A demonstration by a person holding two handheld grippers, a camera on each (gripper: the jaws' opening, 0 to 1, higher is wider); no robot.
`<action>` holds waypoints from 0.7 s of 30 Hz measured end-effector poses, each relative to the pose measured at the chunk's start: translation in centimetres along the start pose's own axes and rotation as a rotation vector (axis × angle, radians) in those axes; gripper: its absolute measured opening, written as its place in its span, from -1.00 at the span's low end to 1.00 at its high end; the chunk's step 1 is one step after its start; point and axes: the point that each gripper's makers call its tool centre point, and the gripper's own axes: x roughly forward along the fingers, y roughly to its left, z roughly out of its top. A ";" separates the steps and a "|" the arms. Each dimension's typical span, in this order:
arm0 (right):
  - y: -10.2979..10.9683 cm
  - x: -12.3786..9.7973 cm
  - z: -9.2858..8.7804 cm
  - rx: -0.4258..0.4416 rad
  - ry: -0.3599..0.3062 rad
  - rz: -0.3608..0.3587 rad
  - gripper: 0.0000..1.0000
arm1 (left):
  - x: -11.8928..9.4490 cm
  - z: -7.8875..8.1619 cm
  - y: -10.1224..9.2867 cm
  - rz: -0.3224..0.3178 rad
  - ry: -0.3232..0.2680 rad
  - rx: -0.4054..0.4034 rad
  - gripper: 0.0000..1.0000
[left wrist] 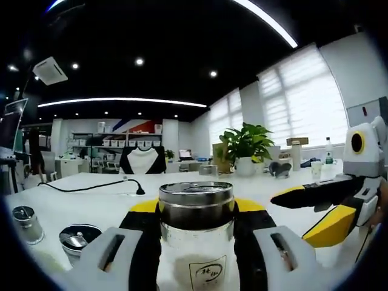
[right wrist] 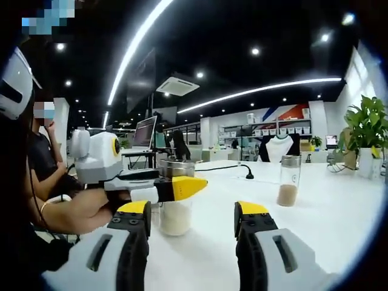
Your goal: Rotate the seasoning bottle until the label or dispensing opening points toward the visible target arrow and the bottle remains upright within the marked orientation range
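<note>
A: Seasoning bottle is clamped between the left gripper's jaws, upright on the white counter. Metal cap and a label mark are seen facing the left gripper view. In the right gripper view the same bottle is seen held at its upper part.

B: Right gripper?

A: Jaws parted, nothing between them, held off to the side of the bottle.

B: Target arrow?

A: Not made out on the counter in either view. So the heading can't be judged; over- or under-rotation is likely if the turn is done blind.

B: Other risks?

A: Grip is high, near the cap. If the twist is made with any tilt, the bottle could be tipped off its base. A second bottle stands well apart; two small round containers sit near, at the left, and could be clipped on a wide swing.
</note>
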 end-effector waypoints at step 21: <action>0.1 0.0 -0.2 0.006 0.005 0.002 0.09 | -0.2 -0.4 -0.1 0.044 -0.013 0.047 -0.04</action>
